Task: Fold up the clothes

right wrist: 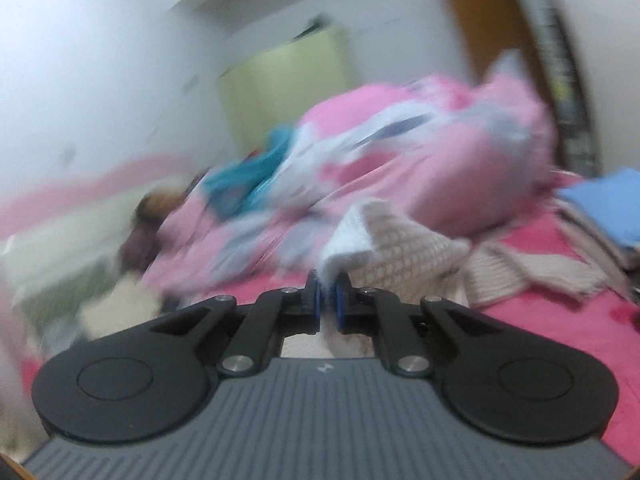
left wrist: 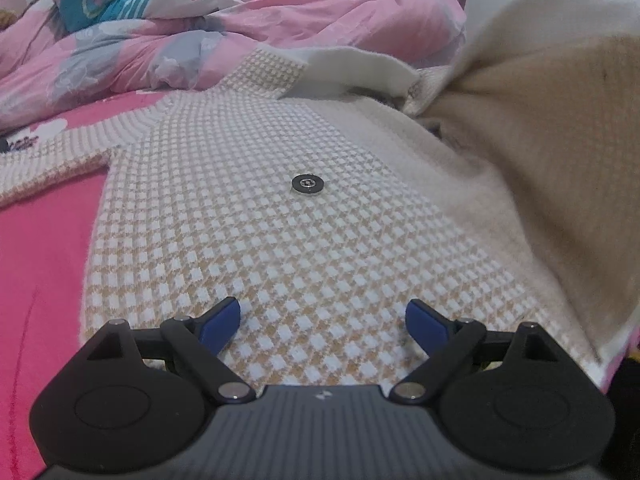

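A tan-and-white houndstooth knit cardigan with a dark round button lies spread on the pink bed sheet. Its right side is lifted and folds over, showing the cream inner face. My left gripper is open, with its blue-padded fingers spread just above the cardigan's near hem. My right gripper is shut on a cream edge of the cardigan and holds it raised above the bed. The right wrist view is blurred by motion.
A crumpled pink, white and teal quilt is piled at the back of the bed. It also shows in the right wrist view. A stack of folded clothes with a blue piece on top sits at the right on the bed.
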A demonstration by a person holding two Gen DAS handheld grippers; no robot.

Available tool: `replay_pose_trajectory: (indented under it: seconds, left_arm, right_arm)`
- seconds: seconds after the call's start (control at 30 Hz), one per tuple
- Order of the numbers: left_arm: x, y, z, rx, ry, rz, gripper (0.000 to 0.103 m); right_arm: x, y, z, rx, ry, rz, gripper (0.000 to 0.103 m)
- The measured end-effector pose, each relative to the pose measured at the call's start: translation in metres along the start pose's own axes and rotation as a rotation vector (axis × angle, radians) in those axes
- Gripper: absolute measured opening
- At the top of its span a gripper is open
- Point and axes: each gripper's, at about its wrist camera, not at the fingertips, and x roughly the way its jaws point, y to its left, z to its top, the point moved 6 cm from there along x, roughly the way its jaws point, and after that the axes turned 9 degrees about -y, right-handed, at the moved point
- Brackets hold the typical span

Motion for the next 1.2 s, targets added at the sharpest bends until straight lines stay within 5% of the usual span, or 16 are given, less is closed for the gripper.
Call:
replay_pose_trajectory:
  seconds: [0.1,0.3,0.4,0.57,0.73,0.9,1.07,1.2]
  left_arm:
    - [-0.006,0.01,0.003,-0.064,-0.006,-0.027,0.089]
    - [-0.024,0.032,0.009,-0.163,-0.03,-0.061,0.089]
    - [-0.028,0.032,0.011,-0.195,-0.029,-0.1,0.088]
    - [-0.022,0.012,0.012,-0.196,-0.004,-0.159,0.088]
    - [-0.017,-0.008,0.014,-0.197,0.021,-0.219,0.087]
    - [-0.011,-0.027,0.014,-0.194,0.05,-0.27,0.079]
    - [-0.001,-0.035,0.006,-0.145,0.093,-0.183,0.054]
    - [0.003,-0.038,0.008,-0.139,0.116,-0.16,0.026]
  right_arm:
    - [0.013,0.029,-0.037,-0.055,0.138,0.054,0.005]
    - [0.037,0.043,-0.14,-0.088,0.414,0.019,0.005]
    - [0.043,0.06,-0.183,-0.229,0.509,-0.041,0.006]
    - [0.04,0.076,-0.197,-0.3,0.504,-0.046,0.018]
    - [-0.004,0.057,-0.185,-0.115,0.456,-0.044,0.023]
    - [-0.057,-0.006,-0.15,0.073,0.297,-0.213,0.024]
    - [-0.072,-0.058,-0.151,0.054,0.261,-0.396,0.029]
    - [-0.06,-0.082,-0.168,0.219,0.302,-0.322,0.029]
